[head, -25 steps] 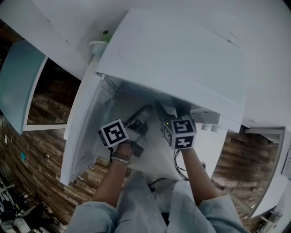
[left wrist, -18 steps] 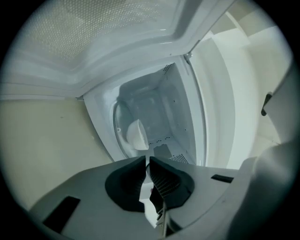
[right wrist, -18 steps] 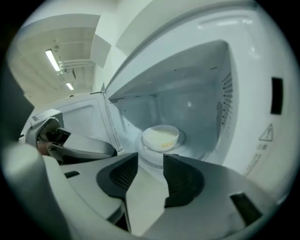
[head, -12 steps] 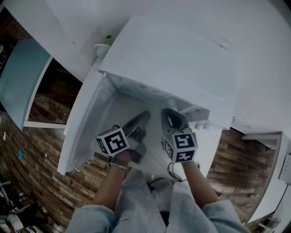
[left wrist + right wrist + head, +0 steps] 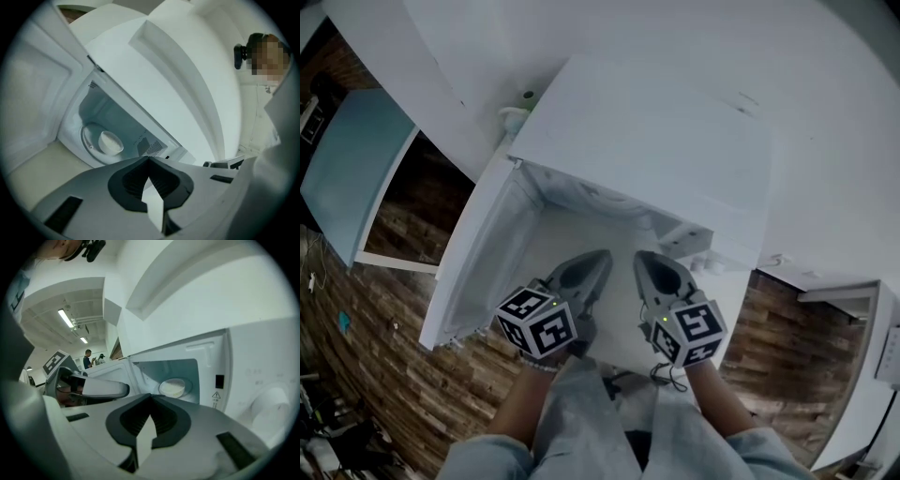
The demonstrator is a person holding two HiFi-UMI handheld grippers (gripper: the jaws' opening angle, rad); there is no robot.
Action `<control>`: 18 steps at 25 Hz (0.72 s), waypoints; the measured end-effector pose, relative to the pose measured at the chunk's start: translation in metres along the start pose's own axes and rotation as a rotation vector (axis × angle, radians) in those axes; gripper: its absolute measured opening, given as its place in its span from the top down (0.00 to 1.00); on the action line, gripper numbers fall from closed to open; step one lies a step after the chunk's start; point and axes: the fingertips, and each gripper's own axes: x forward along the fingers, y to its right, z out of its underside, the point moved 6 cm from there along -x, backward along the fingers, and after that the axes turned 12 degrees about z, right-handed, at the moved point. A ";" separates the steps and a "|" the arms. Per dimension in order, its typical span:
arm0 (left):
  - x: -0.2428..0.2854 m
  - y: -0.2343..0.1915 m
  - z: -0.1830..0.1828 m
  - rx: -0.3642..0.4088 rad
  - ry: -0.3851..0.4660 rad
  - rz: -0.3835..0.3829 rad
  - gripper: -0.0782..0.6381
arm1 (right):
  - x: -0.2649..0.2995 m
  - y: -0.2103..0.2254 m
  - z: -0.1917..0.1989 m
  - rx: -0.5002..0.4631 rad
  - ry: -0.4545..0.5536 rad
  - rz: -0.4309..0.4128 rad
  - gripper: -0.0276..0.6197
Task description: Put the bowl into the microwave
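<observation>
The white microwave (image 5: 647,131) stands with its door (image 5: 478,272) swung open to the left. Inside, a pale bowl (image 5: 110,142) sits on the round turntable, and the right gripper view also shows the bowl (image 5: 173,387) there. Nothing is touching it. My left gripper (image 5: 598,258) and right gripper (image 5: 645,260) hover side by side in front of the opening, well back from the bowl. The left gripper (image 5: 149,159) is shut and empty. The jaws of the right gripper (image 5: 151,396) have just been closing, with nothing between them, and now meet.
The open door flanks my left gripper, and the control panel with its knob (image 5: 269,401) lies right of the cavity. A small white and green object (image 5: 517,108) stands behind the microwave's left corner. A pale blue panel (image 5: 352,169) sits far left above wood flooring. People (image 5: 88,358) stand far off.
Both grippers have drawn back out of the microwave opening toward my body and risen. Their jaws, open a second ago, have come together. The left marker cube has rolled.
</observation>
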 end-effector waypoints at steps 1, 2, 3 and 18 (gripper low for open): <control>0.000 0.006 -0.002 0.026 -0.009 0.002 0.89 | -0.005 0.000 -0.003 -0.005 0.007 -0.006 0.95; 0.000 0.011 -0.003 0.046 -0.017 0.003 0.89 | -0.011 -0.001 -0.005 -0.009 0.014 -0.010 0.95; 0.000 0.016 -0.004 0.060 -0.021 0.005 0.89 | -0.016 -0.001 -0.006 -0.014 0.021 -0.012 0.95; -0.023 0.080 -0.001 0.216 -0.006 -0.070 0.89 | -0.069 0.007 -0.025 -0.116 0.100 -0.052 0.95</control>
